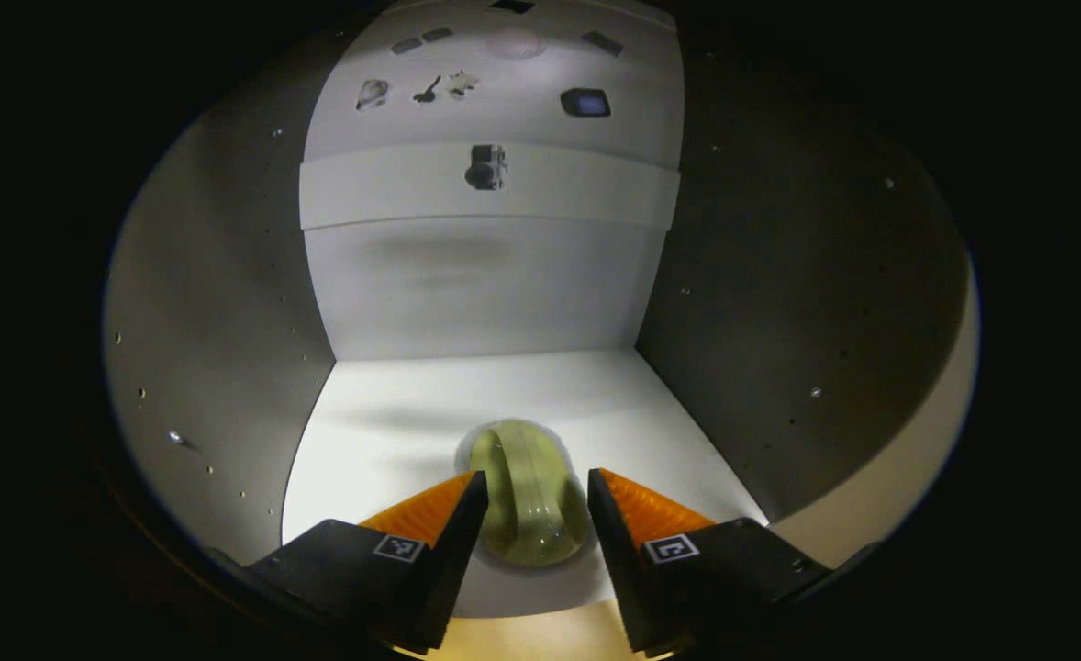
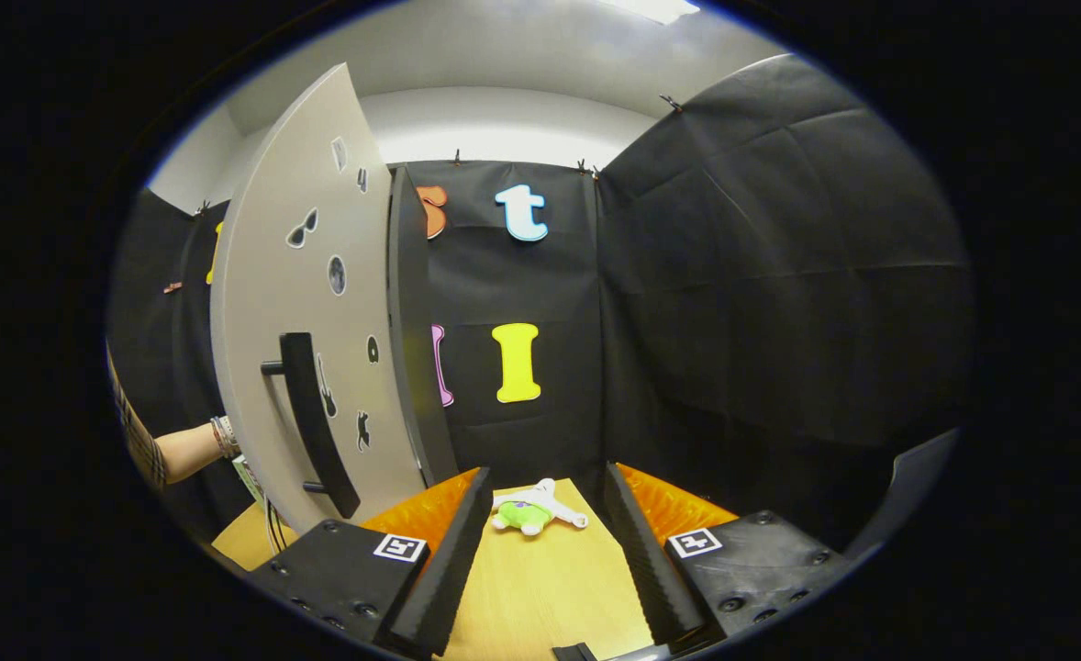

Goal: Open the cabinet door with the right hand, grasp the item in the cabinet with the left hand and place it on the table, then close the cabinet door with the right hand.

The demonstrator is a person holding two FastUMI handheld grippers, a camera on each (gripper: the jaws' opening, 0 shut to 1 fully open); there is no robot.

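Left gripper view: left gripper is inside the cabinet, fingers spread wide w/ a pale green oblong item lying between them on the white cabinet floor. Item sits in the gap; can't tell if either fingertip touches it, prob. not gripped yet. Item has a glossy raised strip along its top, long axis pointing away from the camera. Beyond it: white back wall, a white shelf edge above w/ a small dark sticker on it, more stickers higher up. Grey side walls L & R w/ rows of small holes. A strip of wooden table shows below the cabinet floor.

Right gripper view: right gripper hangs over the wooden table, fingers apart, nothing between them. Just ahead on the table lies a small plush toy, white & green. To the left the cabinet door stands open, grey w/ stickers, black bar handle on its face, apart from the gripper. A person's forearm w/ wrist bands reaches behind the door. Black cloth wall behind & to the right.
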